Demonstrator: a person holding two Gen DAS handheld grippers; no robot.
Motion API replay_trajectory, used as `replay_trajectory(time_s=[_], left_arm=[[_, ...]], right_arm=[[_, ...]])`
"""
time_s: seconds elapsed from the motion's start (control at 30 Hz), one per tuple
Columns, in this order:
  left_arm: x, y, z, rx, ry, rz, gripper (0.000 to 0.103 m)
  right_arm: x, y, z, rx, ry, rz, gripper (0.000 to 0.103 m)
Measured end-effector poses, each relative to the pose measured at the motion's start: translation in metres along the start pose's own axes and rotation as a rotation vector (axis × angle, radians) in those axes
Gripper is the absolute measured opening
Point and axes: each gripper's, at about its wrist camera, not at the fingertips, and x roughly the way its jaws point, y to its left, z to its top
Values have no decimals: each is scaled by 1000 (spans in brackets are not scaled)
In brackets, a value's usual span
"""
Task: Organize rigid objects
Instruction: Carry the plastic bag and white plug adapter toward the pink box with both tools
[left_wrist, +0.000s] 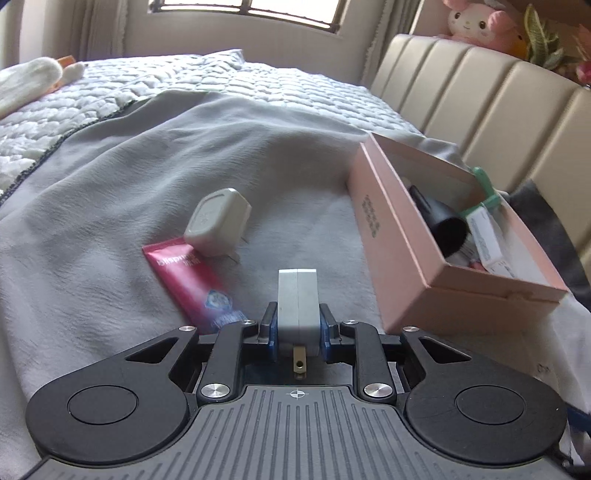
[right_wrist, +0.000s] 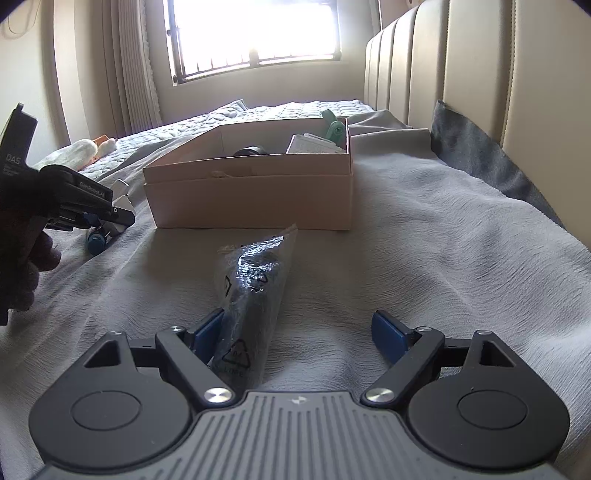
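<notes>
Clamped in my left claw (left_wrist: 297, 325) is a white plug (left_wrist: 298, 299), pinched by its sides, with a brass prong pointing back toward my wrist. Ahead and to the right of that claw sits the box (left_wrist: 399, 258), open and already holding a black cone, a green clip and some small packets. Ahead and slightly left lie a second plug (left_wrist: 218, 221) and a red tube (left_wrist: 188, 280), the plug resting partly on the tube, both on the grey blanket (left_wrist: 129, 177) over the bed.

My right claw (right_wrist: 301, 334) stands wide apart and grips nothing. A bagged black thing (right_wrist: 251, 295) lies between its fingers, close against the left one, with the box straight ahead beyond it.

My guess is the plug goes into the box next. The hold is narrow and on smooth plastic, so a quick swing could let it twist or slide out. The box's near wall stands between claw and opening; coming in too low would knock the wall and push the box across the soft blanket. On the right, the crinkly bag may slip as I close, since it lies off-centre.
</notes>
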Motion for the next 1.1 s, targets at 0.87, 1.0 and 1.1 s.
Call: replay_trajectory(time_s=[0.87,1.0,1.1], left_arm=[[-72,-55,-90,139,74,-151,24],[-71,-56,-91,133,76,-150,24],[-71,-56,-91,135,74,-147,24]], right_arm=[[-42,59,1,-189,44,178,59],[-51,59,2,-195,43,171,62],[-52,59,2,-201,26,115,71]])
